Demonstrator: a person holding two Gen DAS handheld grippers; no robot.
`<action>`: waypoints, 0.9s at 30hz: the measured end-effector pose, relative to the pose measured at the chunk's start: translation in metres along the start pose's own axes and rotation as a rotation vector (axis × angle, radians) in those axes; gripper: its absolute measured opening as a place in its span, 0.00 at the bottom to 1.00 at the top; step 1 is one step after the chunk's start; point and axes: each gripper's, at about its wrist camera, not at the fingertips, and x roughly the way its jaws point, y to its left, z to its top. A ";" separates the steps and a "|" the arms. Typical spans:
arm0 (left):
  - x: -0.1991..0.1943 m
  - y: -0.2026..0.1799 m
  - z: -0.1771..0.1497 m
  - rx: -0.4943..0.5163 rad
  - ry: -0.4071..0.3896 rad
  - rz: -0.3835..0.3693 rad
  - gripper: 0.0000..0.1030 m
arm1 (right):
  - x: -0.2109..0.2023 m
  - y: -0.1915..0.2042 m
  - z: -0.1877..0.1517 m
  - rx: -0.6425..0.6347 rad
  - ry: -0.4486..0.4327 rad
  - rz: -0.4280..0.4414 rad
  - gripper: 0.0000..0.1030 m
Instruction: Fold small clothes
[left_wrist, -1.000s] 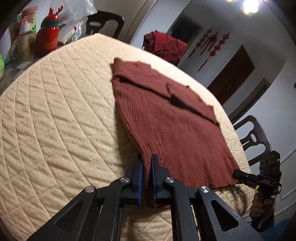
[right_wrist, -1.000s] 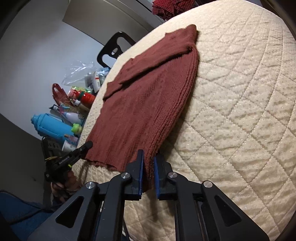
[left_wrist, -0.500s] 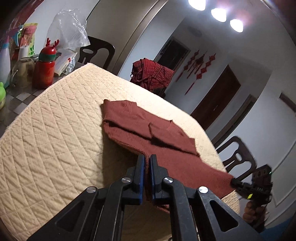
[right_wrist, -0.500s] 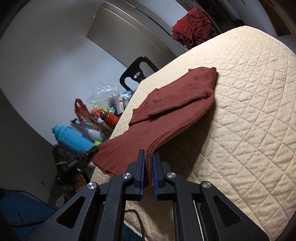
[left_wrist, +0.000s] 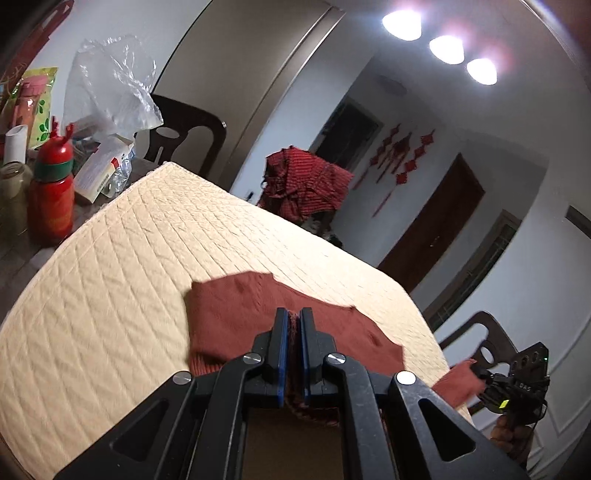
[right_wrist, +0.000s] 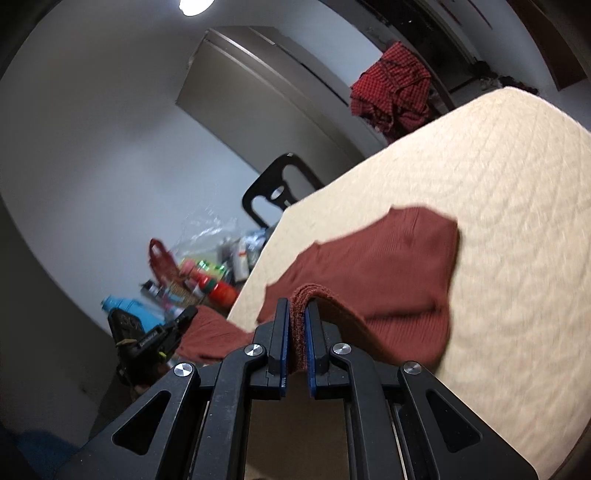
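Note:
A rust-red knit sweater (left_wrist: 236, 314) lies partly on a cream quilted table (left_wrist: 110, 280); its near hem is lifted off the surface. My left gripper (left_wrist: 293, 317) is shut on one hem corner. My right gripper (right_wrist: 297, 306) is shut on the other hem corner of the sweater (right_wrist: 399, 258), which arches up between the pads. The right gripper also shows in the left wrist view (left_wrist: 517, 384) with the cloth stretched to it, and the left gripper shows in the right wrist view (right_wrist: 155, 332). The far half of the sweater rests flat on the table (right_wrist: 517, 184).
A red bottle (left_wrist: 51, 192), jars, boxes and a plastic bag (left_wrist: 107, 85) crowd the table's left end. Dark chairs stand behind the table (left_wrist: 184, 136) and at its right (left_wrist: 487, 339). A red checked garment (left_wrist: 306, 184) hangs on a chair beyond the far edge.
Both grippers have lifted the hem higher and carried it toward the far end of the sweater. Less of the sweater lies flat now. Both stay shut on the cloth.

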 end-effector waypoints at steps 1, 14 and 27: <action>0.011 0.002 0.007 -0.004 0.010 0.008 0.07 | 0.008 -0.003 0.009 0.006 -0.003 -0.008 0.07; 0.145 0.045 0.028 -0.072 0.191 0.160 0.07 | 0.103 -0.084 0.063 0.231 0.092 -0.155 0.08; 0.153 0.056 0.045 -0.124 0.159 0.207 0.30 | 0.100 -0.095 0.078 0.245 0.038 -0.202 0.26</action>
